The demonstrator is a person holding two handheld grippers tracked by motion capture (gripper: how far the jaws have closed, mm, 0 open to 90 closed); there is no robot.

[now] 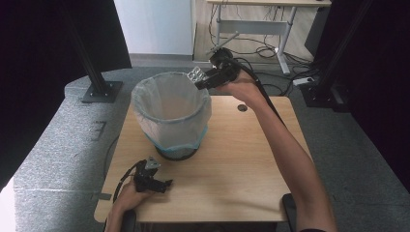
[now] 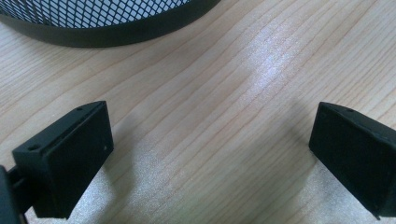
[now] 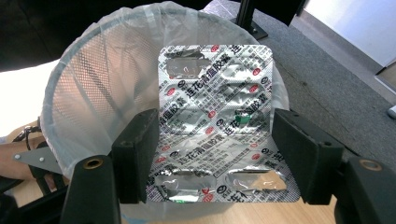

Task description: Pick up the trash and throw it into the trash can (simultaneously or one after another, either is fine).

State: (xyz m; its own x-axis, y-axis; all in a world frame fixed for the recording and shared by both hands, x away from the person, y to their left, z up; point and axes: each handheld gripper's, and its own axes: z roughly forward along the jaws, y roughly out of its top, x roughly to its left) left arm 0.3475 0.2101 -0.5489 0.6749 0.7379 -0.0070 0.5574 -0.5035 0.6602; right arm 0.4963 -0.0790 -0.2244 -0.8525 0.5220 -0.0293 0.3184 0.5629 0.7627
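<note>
Blister pack point(image 3: 215, 116) stands lengthwise from right gripper point(image 3: 215, 158), pointing binward

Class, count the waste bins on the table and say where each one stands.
1. The mesh waste bin, lined with a plastic bag, stands on the far left part of the wooden table. The right gripper holds a blister pack above its rim.

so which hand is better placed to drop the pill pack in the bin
Right: the right gripper is shut on the blister pack at the lined bin rim; the left gripper rests open on the table.
</note>
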